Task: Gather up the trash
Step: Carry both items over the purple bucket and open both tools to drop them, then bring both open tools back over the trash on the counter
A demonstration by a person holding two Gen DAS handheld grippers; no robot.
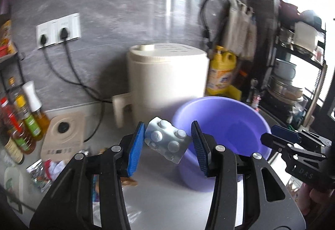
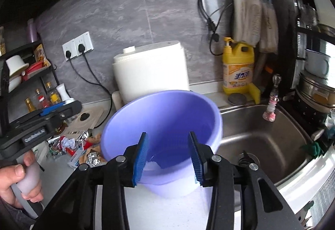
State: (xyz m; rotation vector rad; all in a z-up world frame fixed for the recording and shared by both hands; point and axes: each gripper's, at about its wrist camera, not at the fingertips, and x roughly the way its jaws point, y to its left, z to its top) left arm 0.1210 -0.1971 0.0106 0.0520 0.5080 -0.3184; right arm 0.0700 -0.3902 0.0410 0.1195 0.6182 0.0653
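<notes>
The purple basin [image 2: 163, 131] stands on the counter [image 2: 167, 209] just beside the sink [image 2: 272, 142], bare counter in front. A silver blister pack [image 1: 167, 140], pills bulging, sits pinched between the left gripper [image 1: 168, 144] fingers, near the basin rim. The right gripper [image 2: 168, 156] fingers stand parted and empty over the basin.
</notes>
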